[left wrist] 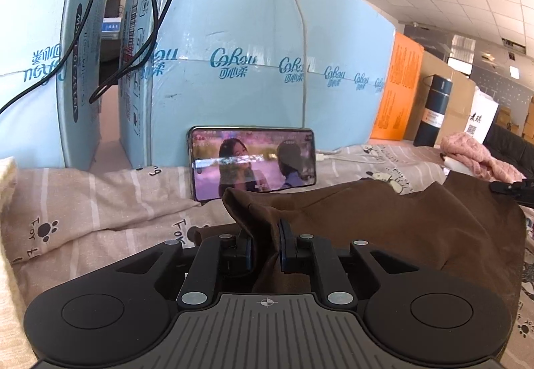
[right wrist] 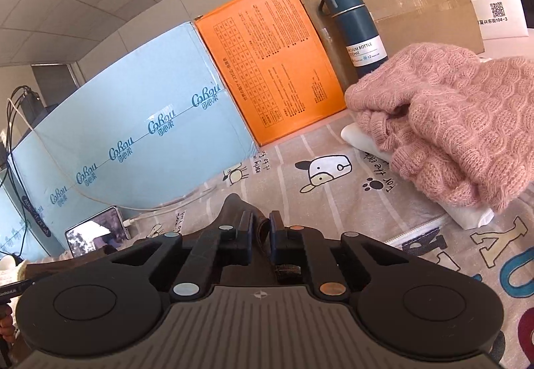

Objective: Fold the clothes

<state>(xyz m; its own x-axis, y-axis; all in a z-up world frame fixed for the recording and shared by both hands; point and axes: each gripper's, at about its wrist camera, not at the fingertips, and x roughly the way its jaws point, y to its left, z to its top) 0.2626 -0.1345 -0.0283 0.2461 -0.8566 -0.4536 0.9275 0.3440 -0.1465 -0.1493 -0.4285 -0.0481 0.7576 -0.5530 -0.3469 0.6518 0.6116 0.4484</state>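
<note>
Left wrist view shows the brown garment (left wrist: 383, 222) bunched on the printed bedsheet (left wrist: 83, 212), one fold pinched by the left gripper (left wrist: 265, 235). Right gripper (right wrist: 260, 232) clamps another edge of it. At 12 o'clock a phone (left wrist: 253, 162) leans on blue boxes (left wrist: 253, 35); a pink sweater (right wrist: 460, 122) lies at 2 o'clock.

Right edge is cutting off the pink sweater (right wrist: 467, 122); sweater is hiding the bottle (right wrist: 353, 21) base and most of the white cloth (right wrist: 367, 140).
</note>
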